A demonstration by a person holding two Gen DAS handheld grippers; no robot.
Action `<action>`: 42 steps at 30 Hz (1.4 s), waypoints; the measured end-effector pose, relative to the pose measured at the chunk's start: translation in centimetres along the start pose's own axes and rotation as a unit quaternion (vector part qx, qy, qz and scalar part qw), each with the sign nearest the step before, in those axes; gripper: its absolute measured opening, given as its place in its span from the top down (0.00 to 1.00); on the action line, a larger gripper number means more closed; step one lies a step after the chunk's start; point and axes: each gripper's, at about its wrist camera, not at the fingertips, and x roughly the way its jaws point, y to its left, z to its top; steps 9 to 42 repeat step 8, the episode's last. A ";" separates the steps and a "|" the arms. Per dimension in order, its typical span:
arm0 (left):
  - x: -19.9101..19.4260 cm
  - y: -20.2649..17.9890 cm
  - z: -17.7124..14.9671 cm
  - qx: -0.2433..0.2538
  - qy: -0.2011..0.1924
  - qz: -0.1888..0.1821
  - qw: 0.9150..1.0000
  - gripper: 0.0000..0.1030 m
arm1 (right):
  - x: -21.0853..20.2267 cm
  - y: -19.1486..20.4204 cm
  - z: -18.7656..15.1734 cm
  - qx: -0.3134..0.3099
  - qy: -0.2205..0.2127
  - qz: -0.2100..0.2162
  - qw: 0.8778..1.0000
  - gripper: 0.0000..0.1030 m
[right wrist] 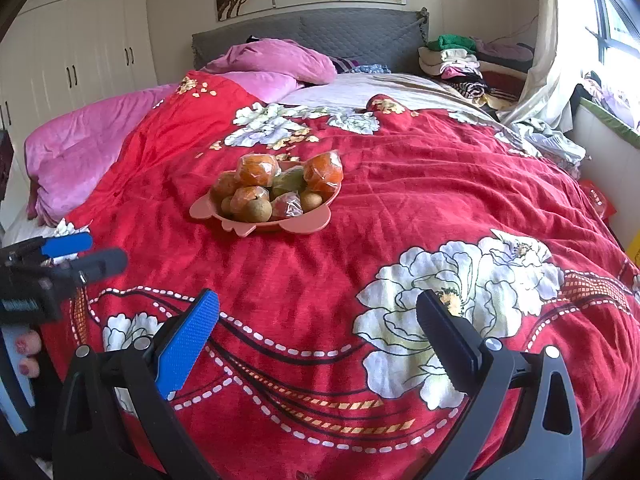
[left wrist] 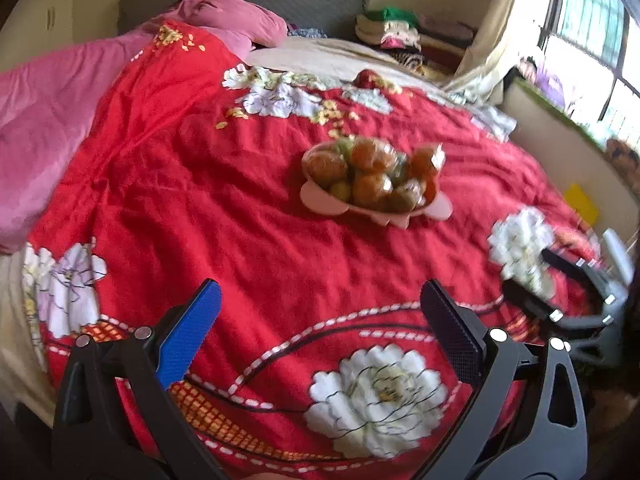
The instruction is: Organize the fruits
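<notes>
On the red floral blanket (right wrist: 400,200), at twelve o'clock from both tongs, sits the pink dish (right wrist: 244,227) of fruits (right wrist: 256,172) (some plastic-wrapped); left gripper (left wrist: 320,332) and right gripper (right wrist: 318,336) gape wide, empty.

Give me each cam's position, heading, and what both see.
Left wrist: on the left gripper, low over the bed's near edge, facing the headboard; own open fingers show, with the right gripper at far right.
Right wrist: on the right gripper, same heading; own open fingers, the left gripper and fingertips at left.
Shared: pink fruit plate, red floral blanket.
</notes>
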 end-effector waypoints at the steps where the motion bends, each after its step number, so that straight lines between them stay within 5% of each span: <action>1: 0.1 0.3 0.3 -0.004 0.001 0.002 1.000 0.09 | 0.1 -0.2 0.0 0.001 0.001 -0.002 1.000 0.04; 8: 4.4 5.9 4.4 -0.006 0.006 0.107 0.994 0.09 | 2.4 -4.3 2.0 0.006 0.002 -0.060 0.998 0.04; 42: 4.4 5.9 4.4 -0.006 0.006 0.107 0.994 0.09 | 2.4 -4.3 2.0 0.006 0.002 -0.060 0.998 0.04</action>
